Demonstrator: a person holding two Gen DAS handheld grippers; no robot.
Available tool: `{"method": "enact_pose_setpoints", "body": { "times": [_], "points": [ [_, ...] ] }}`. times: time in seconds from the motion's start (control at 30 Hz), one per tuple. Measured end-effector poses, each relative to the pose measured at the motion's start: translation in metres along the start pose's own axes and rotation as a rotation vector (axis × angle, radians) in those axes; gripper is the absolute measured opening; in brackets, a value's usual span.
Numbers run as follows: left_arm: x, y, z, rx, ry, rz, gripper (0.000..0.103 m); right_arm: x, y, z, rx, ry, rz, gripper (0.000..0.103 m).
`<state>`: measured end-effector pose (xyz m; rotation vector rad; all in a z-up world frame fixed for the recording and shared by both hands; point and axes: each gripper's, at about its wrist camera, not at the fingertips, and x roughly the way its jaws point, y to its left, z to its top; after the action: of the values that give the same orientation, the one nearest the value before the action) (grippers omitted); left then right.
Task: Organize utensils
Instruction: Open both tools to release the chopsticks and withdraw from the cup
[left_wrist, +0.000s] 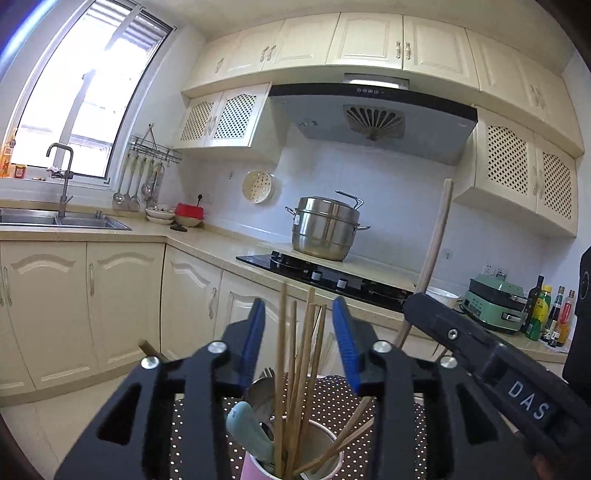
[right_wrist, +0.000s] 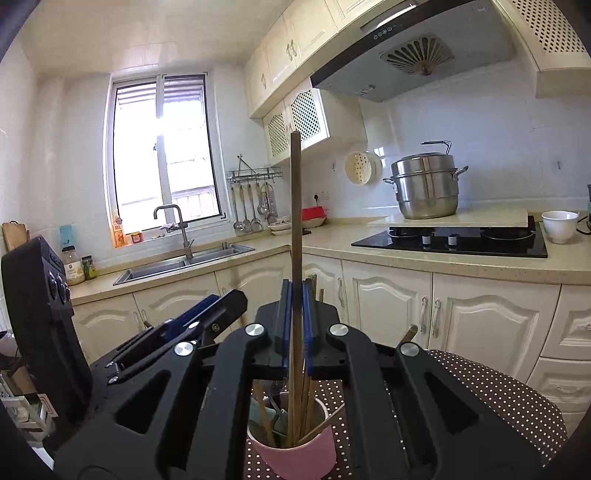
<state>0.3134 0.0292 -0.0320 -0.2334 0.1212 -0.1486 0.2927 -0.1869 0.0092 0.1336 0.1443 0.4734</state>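
Observation:
A pink cup (right_wrist: 295, 458) stands on a brown polka-dot cloth (right_wrist: 498, 398) just below both grippers. It holds several wooden chopsticks (left_wrist: 282, 350), a light-blue handle (left_wrist: 247, 428) and a metal spoon (left_wrist: 262, 391). My right gripper (right_wrist: 295, 314) is shut on a long wooden handle (right_wrist: 295, 206) that stands upright in the cup. In the left wrist view that handle (left_wrist: 437, 236) slants up from the right gripper (left_wrist: 413, 308). My left gripper (left_wrist: 299, 332) is open, its blue pads either side of the chopstick tops without pressing on them.
Beyond the cup runs a beige counter with a black hob (right_wrist: 450, 240), a steel steamer pot (right_wrist: 424, 184) and a white bowl (right_wrist: 559, 225). A sink (right_wrist: 184, 262) lies under the window. Bottles (left_wrist: 546, 314) and a green appliance (left_wrist: 495, 302) stand at the right.

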Motion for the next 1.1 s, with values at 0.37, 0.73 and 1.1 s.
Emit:
{"method": "enact_pose_setpoints", "body": {
  "times": [0.37,0.73,1.1],
  "points": [
    [-0.02,0.01,0.005,0.038,0.032,0.077,0.051,0.003,0.009,-0.004,-0.012,0.046,-0.002,0.006],
    [-0.051,0.011,0.018,0.048,-0.011,0.065,0.056,0.006,0.02,-0.006,-0.034,0.075,-0.025,0.007],
    [-0.084,0.017,0.031,0.04,-0.034,0.09,0.061,-0.014,0.027,0.002,-0.042,0.053,-0.052,0.058]
  ]
}}
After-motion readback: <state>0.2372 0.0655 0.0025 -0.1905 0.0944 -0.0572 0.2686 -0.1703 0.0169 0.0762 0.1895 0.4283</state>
